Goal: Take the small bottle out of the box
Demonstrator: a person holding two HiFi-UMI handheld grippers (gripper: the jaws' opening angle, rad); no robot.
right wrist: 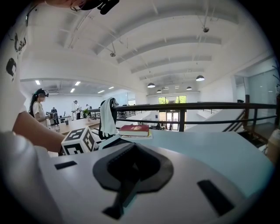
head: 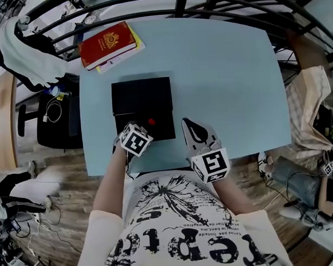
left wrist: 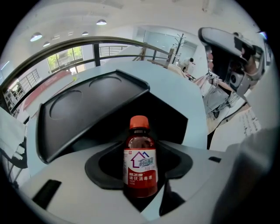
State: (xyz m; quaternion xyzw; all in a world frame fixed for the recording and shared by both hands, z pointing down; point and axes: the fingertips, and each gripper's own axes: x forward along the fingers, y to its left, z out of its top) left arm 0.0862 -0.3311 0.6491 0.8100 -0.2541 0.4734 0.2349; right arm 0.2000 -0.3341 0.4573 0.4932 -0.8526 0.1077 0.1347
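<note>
A small brown bottle [left wrist: 140,162] with an orange-red cap and a red and white label stands upright in the open black box [left wrist: 170,118]. In the head view only its cap [head: 151,122] shows, in the box's near half [head: 163,131], with the lid [head: 141,96] laid open behind. My left gripper [head: 145,127] reaches into the box; its jaws stand wide on either side of the bottle, with a dark gap at the bottle's right. My right gripper [head: 189,125] hovers just right of the box, shut, with nothing in it [right wrist: 127,188].
The box sits near the front edge of a light blue table [head: 225,82]. A red book [head: 107,44] on a yellow one lies at the far left corner. A black railing runs behind the table. A chair with a white cloth [head: 17,54] stands to the left.
</note>
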